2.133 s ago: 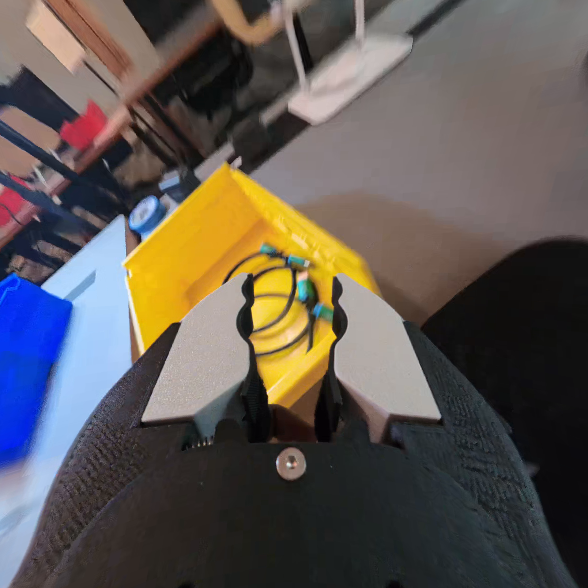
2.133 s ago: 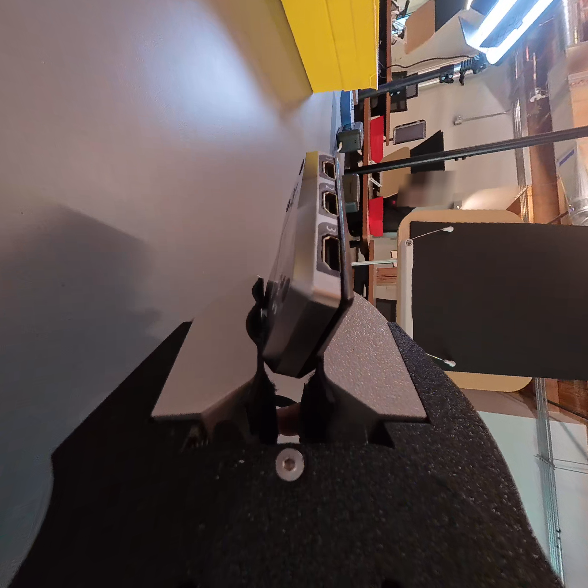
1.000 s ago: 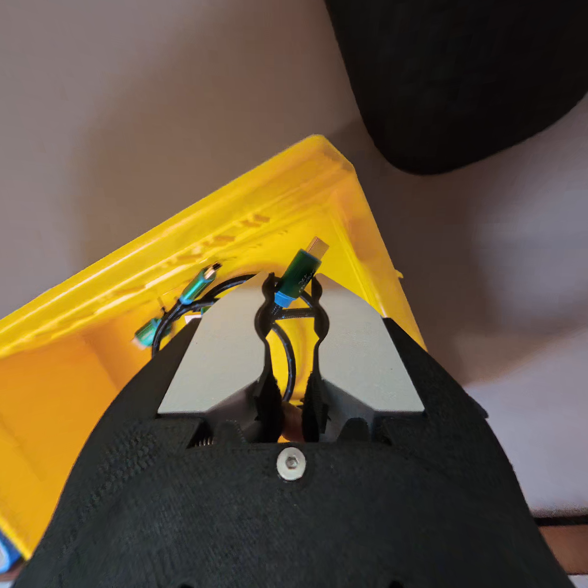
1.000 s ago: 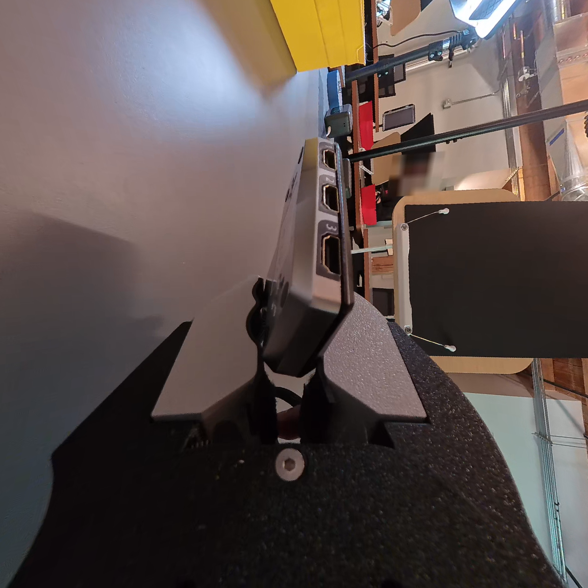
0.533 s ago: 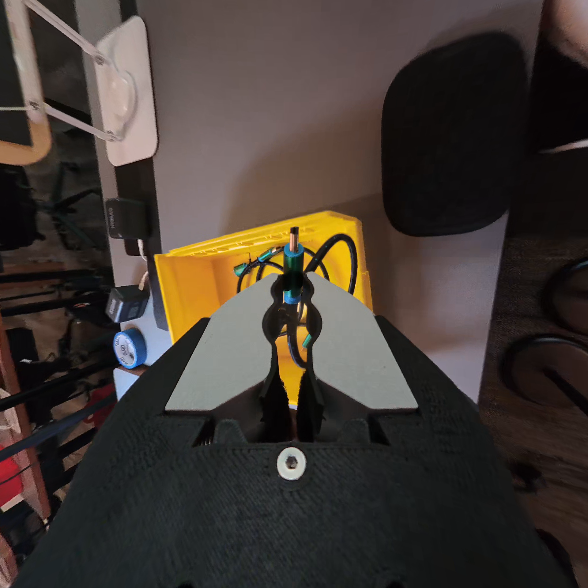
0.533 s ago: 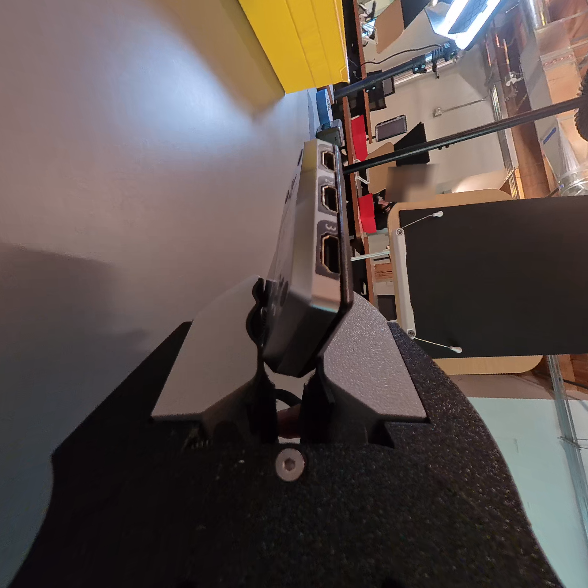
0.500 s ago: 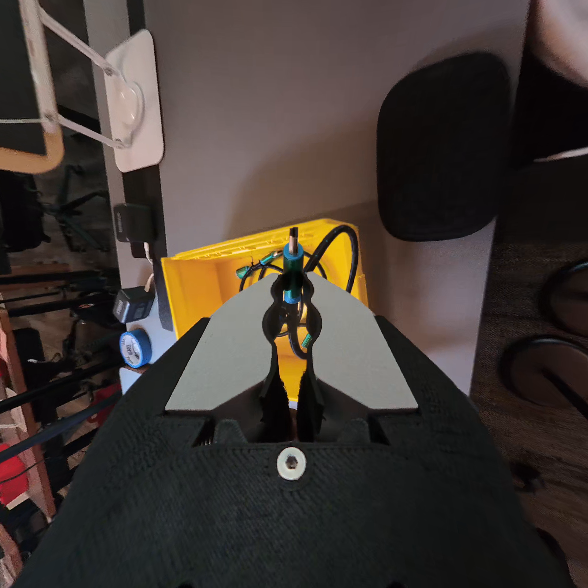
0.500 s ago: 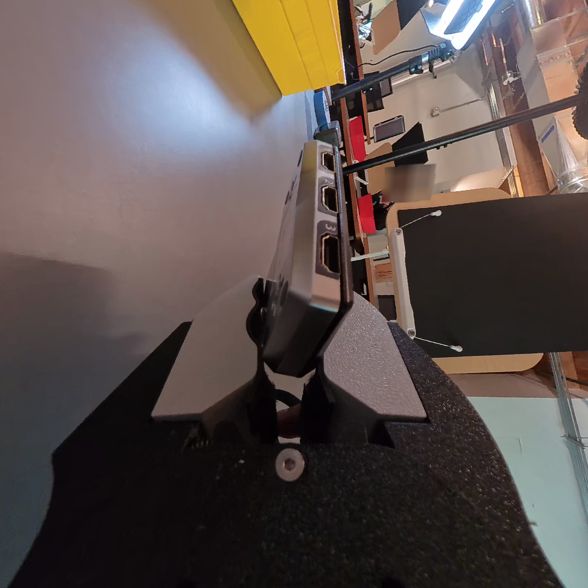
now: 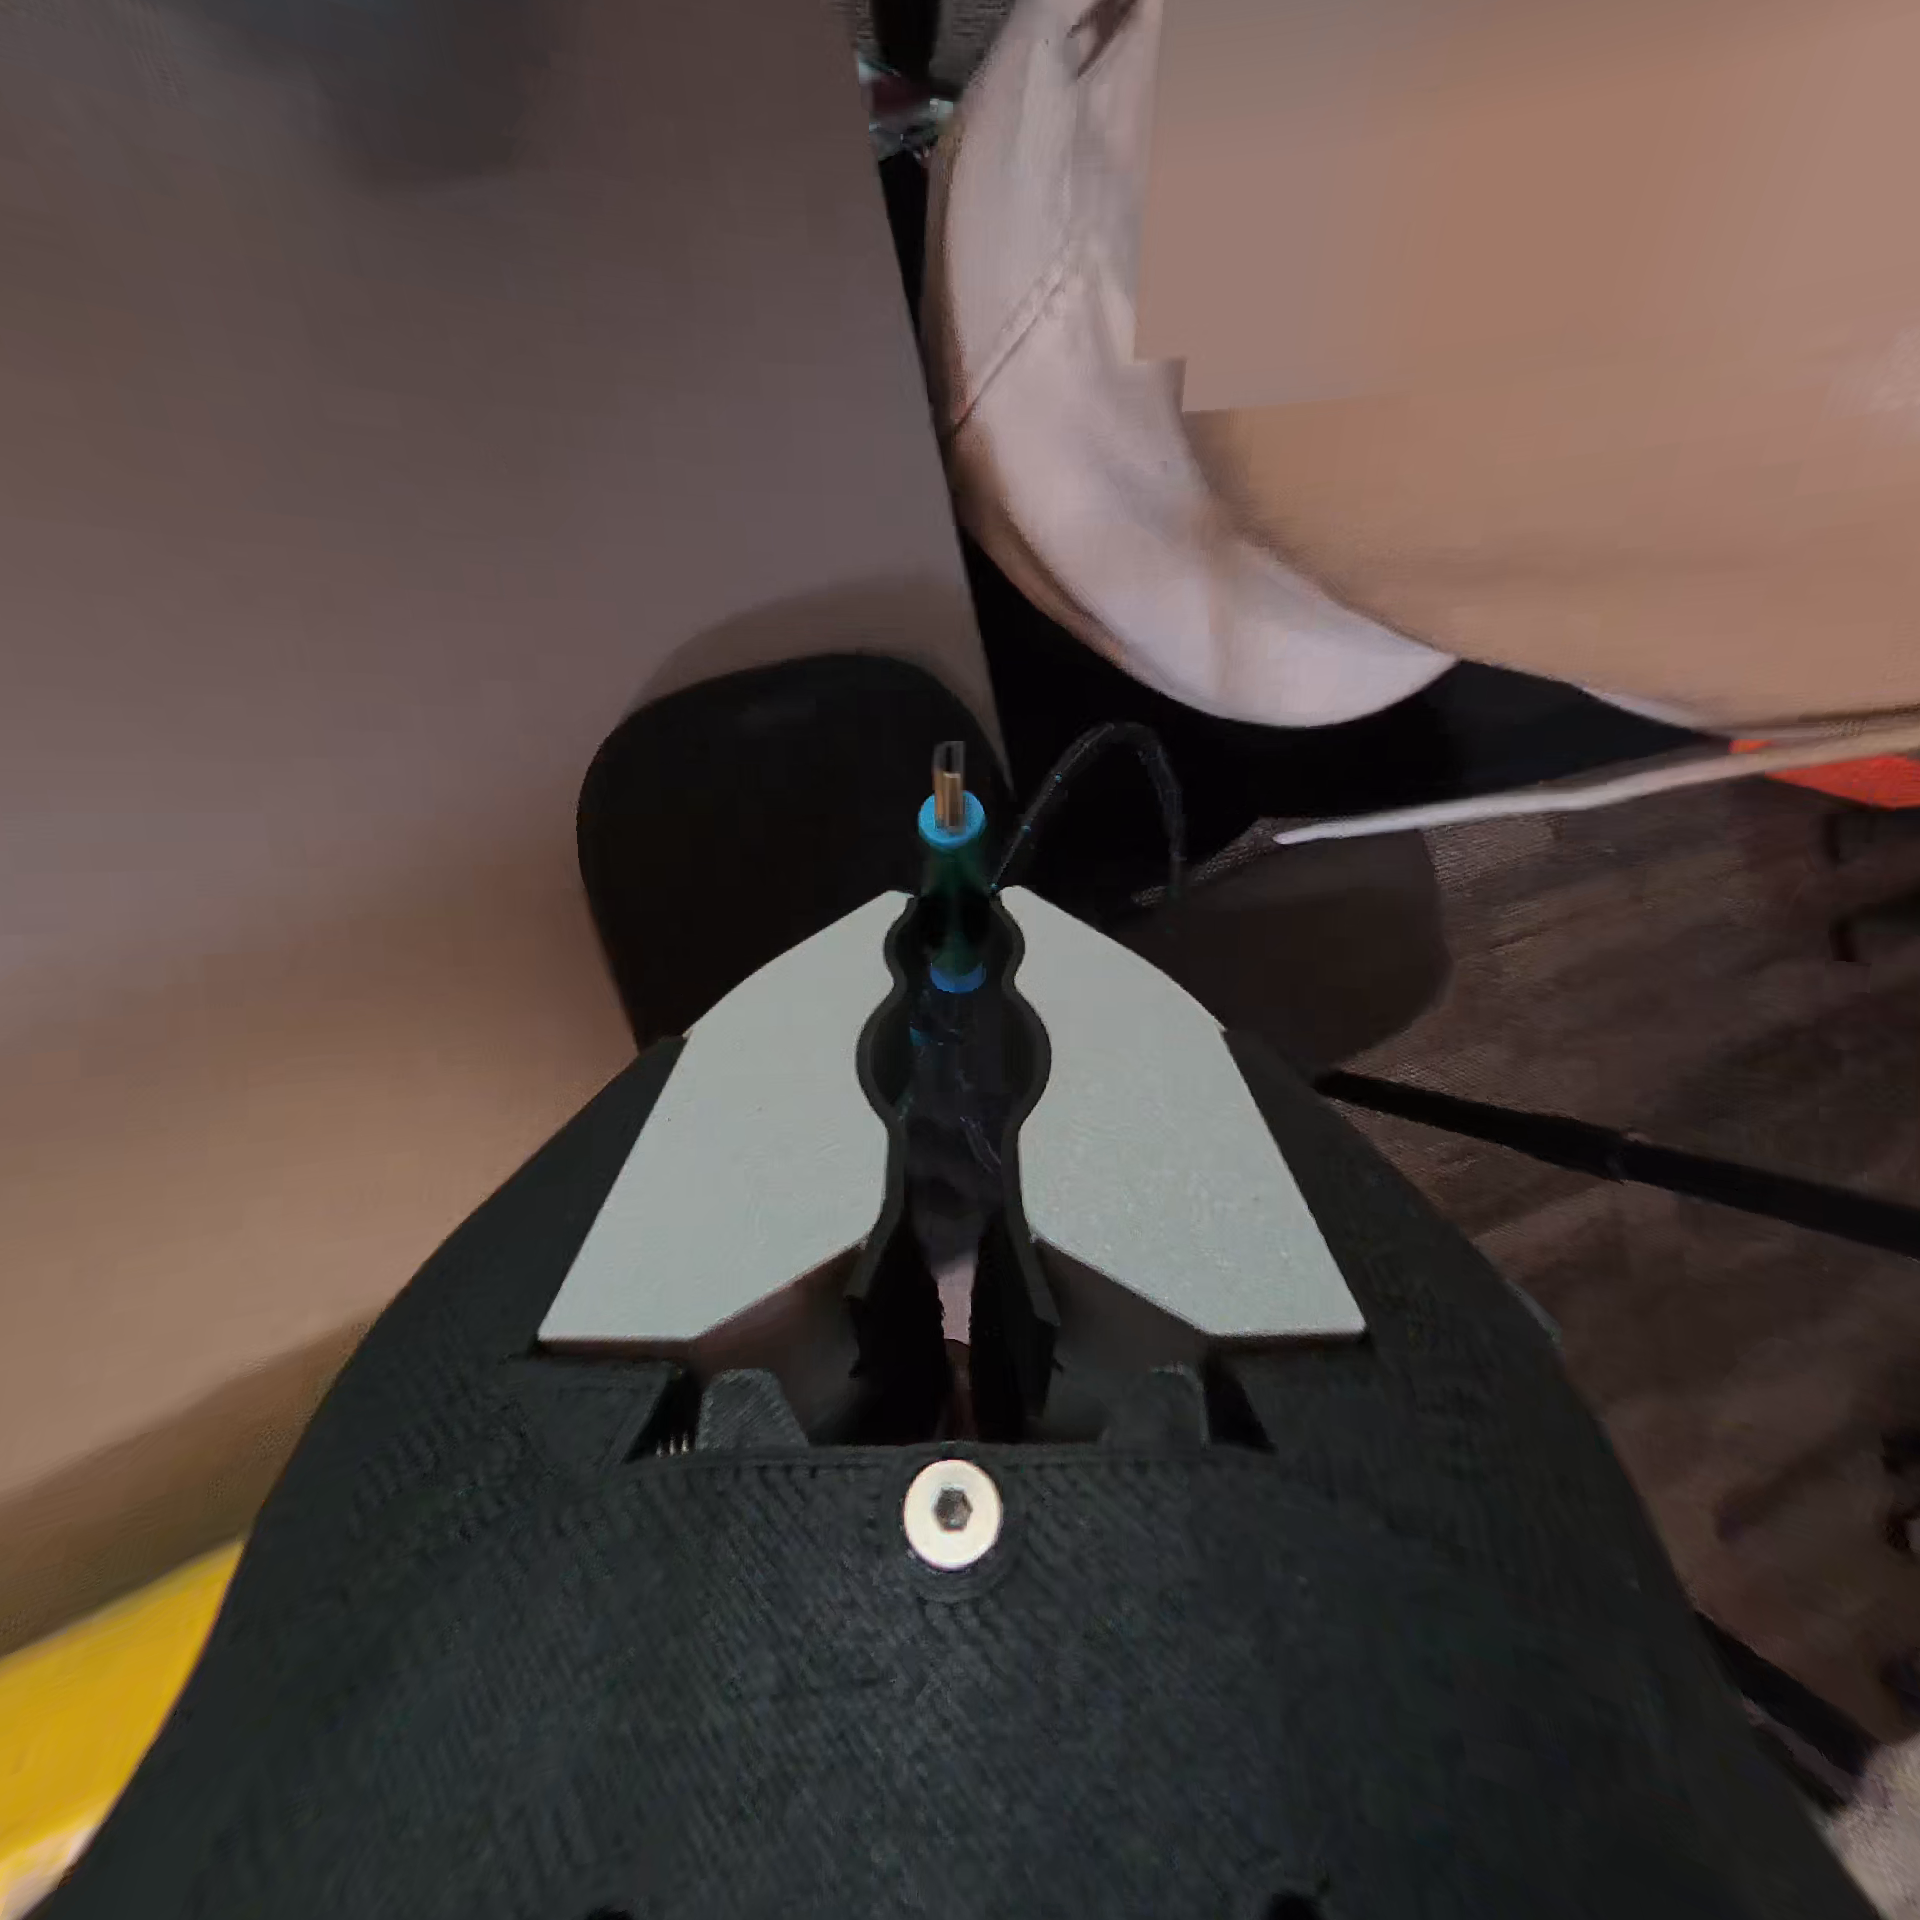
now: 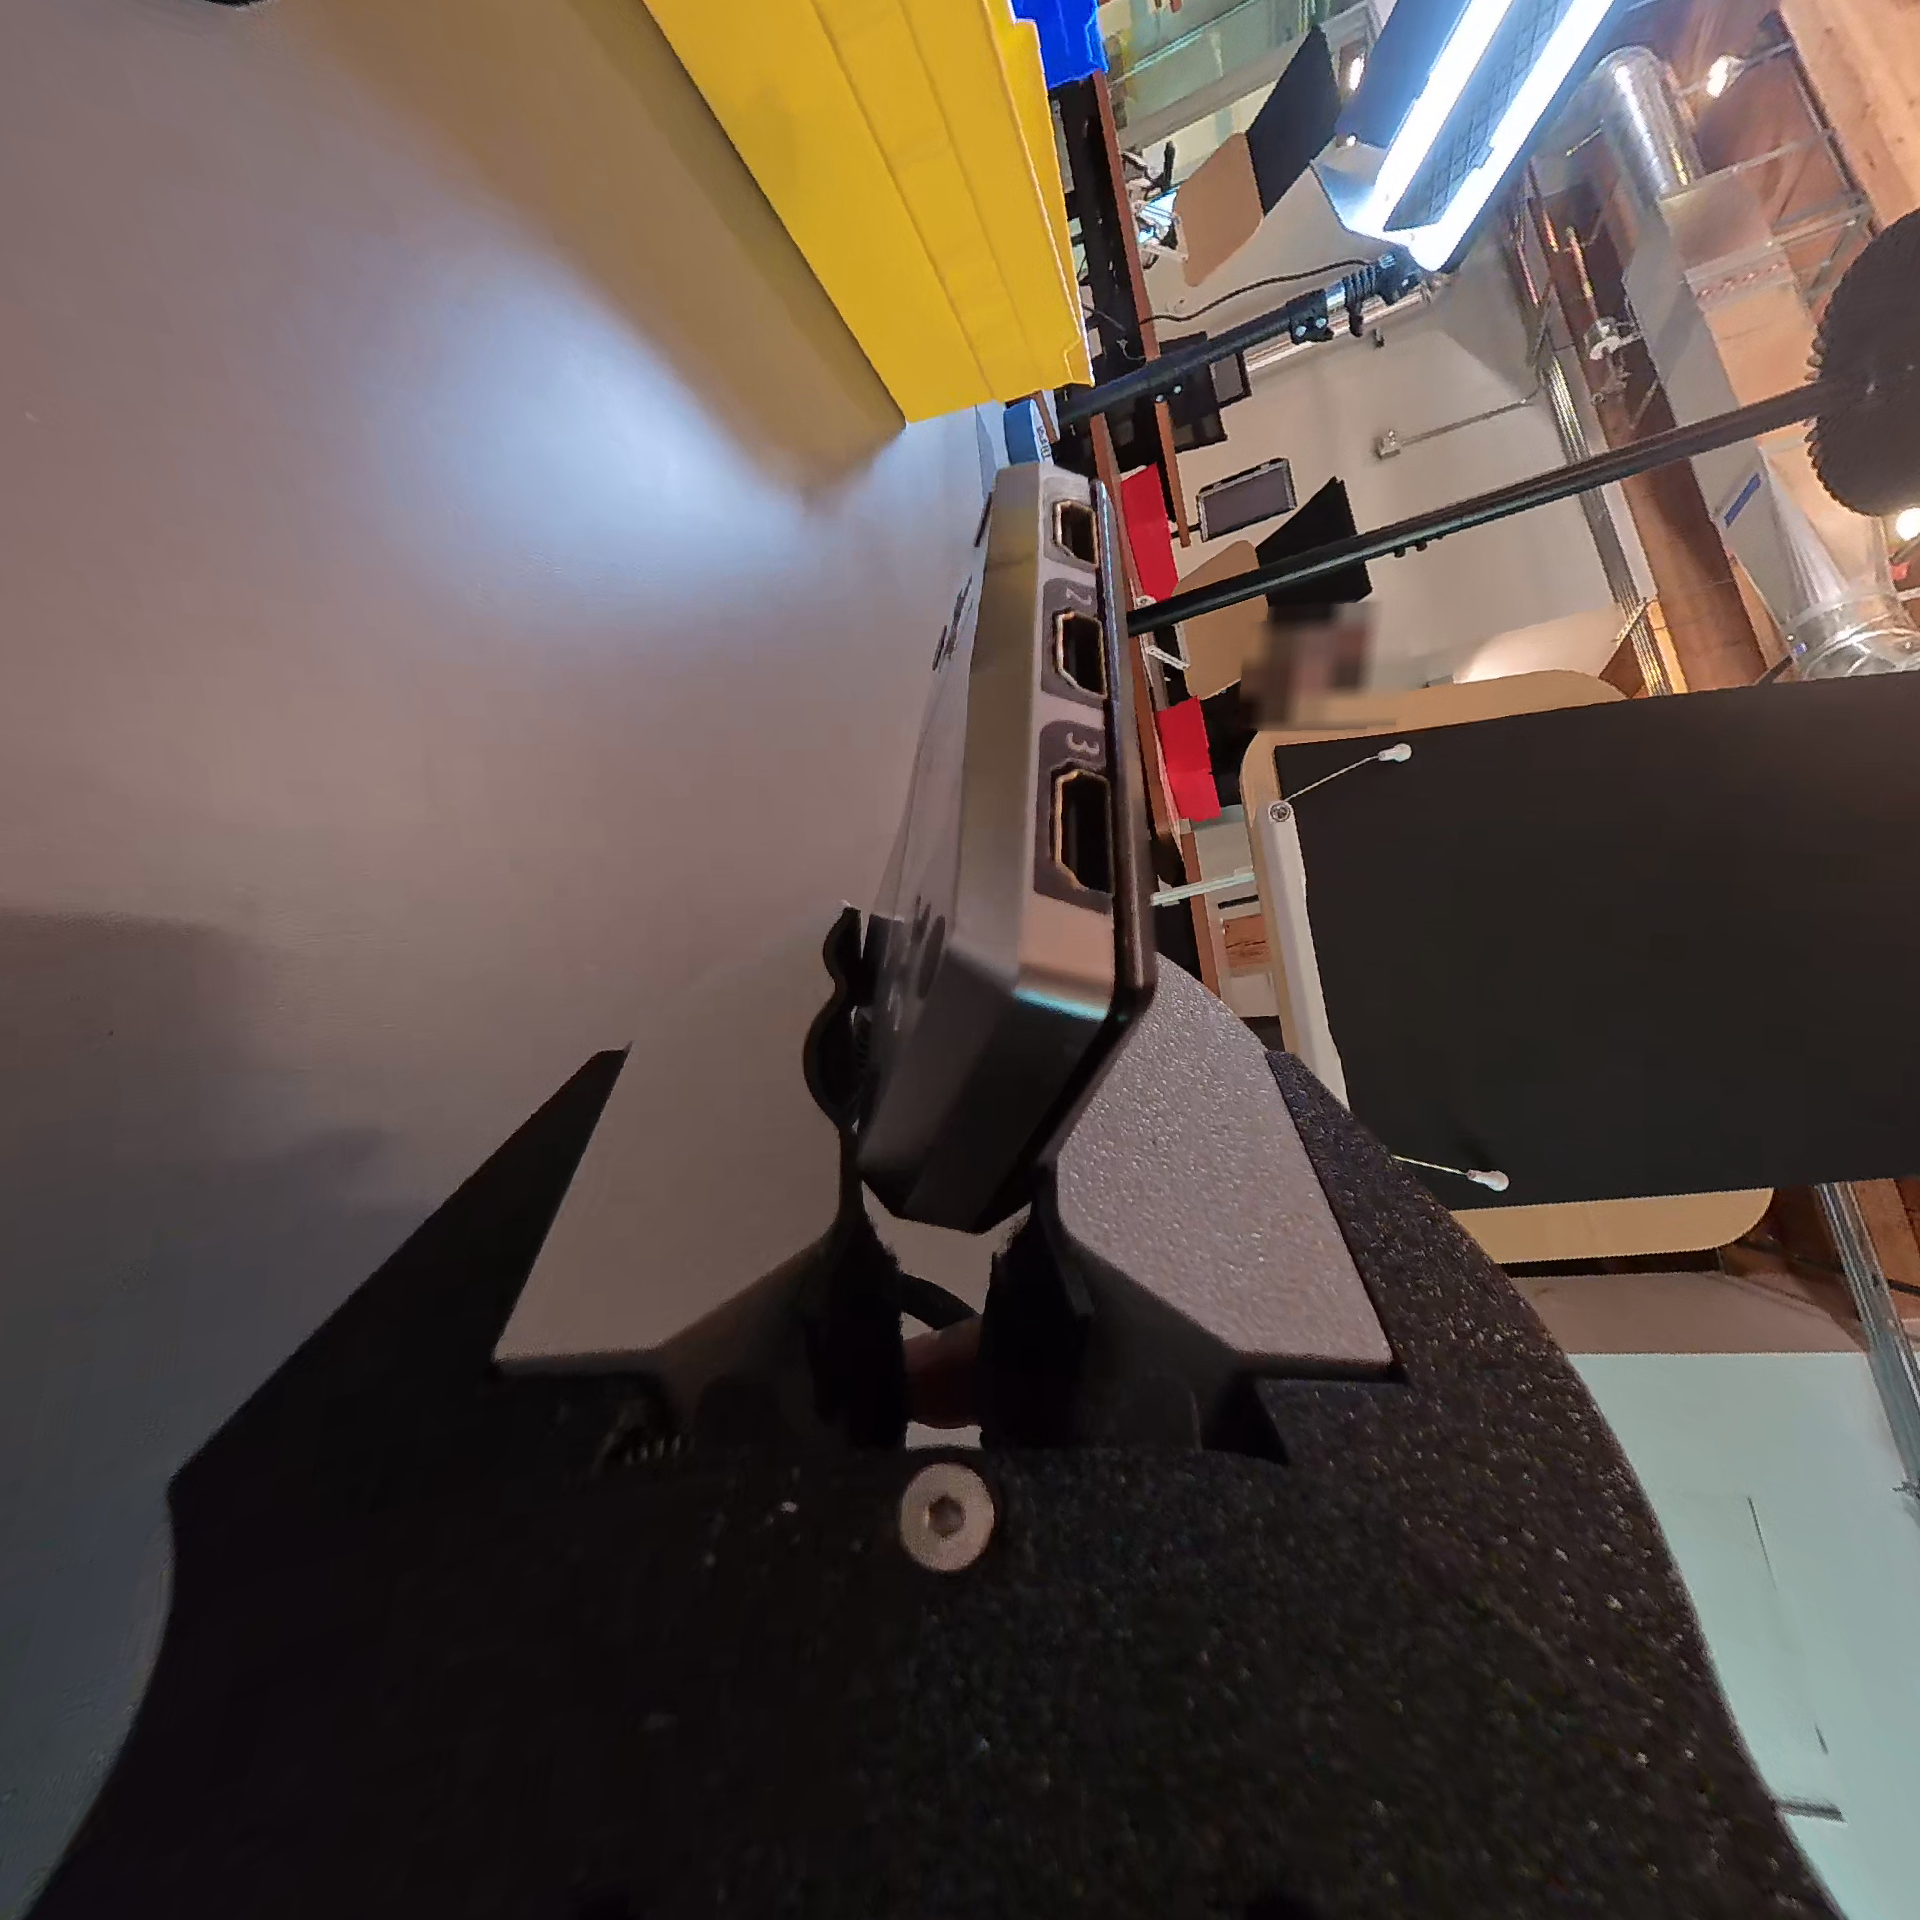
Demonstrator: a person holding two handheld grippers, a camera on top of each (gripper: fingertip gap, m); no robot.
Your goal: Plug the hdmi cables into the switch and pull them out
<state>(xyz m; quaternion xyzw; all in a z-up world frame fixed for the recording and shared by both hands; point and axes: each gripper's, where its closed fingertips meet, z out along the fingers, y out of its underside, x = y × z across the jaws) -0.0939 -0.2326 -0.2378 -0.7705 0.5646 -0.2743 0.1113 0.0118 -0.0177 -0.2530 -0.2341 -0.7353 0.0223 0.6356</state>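
Between the closed jaws of the left gripper (image 9: 951, 914) sits the HDMI cable plug (image 9: 948, 847), its green and blue body clamped and its metal tip pointing straight ahead, while the black cable (image 9: 1107, 769) loops away to the right. Half a second ago this plug was still held above the yellow bin (image 9: 83, 1673); now only a corner of the bin shows at the lower left, and the view looks toward a dark rounded shape, the table edge and a person's pale sleeve (image 9: 1091, 416). I judge that the cable has been lifted out and is being carried toward the switch, so the first insertion is not yet done. The right gripper (image 10: 966, 1091) is closed on the lower end of the grey switch (image 10: 997, 852) and has kept it almost unmoved. Only the right wrist view shows the switch, with its three empty ports (image 10: 1081, 831) in a row facing right, just beside the table (image 10: 416, 623). Only the left wrist view shows the plug; neither view shows both, so I cannot tell how near they are.
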